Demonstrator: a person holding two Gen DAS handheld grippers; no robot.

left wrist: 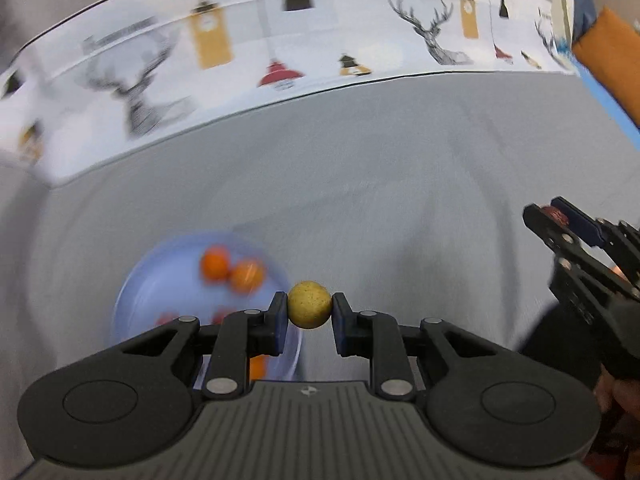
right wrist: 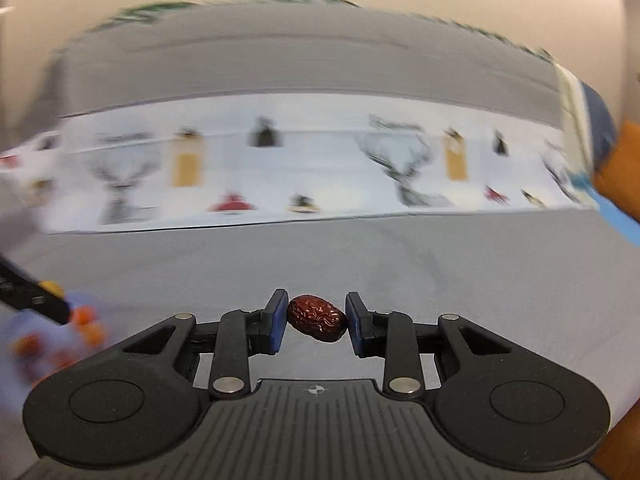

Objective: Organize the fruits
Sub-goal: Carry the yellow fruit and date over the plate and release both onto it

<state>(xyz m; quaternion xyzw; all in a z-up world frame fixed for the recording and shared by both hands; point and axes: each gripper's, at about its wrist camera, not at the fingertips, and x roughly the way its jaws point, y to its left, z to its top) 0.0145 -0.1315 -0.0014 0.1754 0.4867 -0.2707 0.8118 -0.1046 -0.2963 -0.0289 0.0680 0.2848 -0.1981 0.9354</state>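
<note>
My left gripper (left wrist: pixel 310 310) is shut on a small round yellow-tan fruit (left wrist: pixel 310 305), held above the grey cloth. Below and left of it lies a pale blue plate (left wrist: pixel 140 300) with two orange fruits (left wrist: pixel 232 270) and some red ones, partly hidden by my fingers. My right gripper (right wrist: pixel 317 318) is shut on a wrinkled dark red date (right wrist: pixel 317 318), also lifted off the table. In the left wrist view the right gripper (left wrist: pixel 554 214) shows at the right edge with the date (left wrist: pixel 555 214) between its pads. The blue plate (right wrist: pixel 36 344) appears blurred at the lower left of the right wrist view.
A grey cloth (left wrist: pixel 380 200) covers the table. A white runner printed with deer heads and lamps (left wrist: pixel 280 48) lies across the far side. An orange cushion (left wrist: pixel 612 60) sits at the far right. A hand (left wrist: pixel 616 396) shows at the lower right.
</note>
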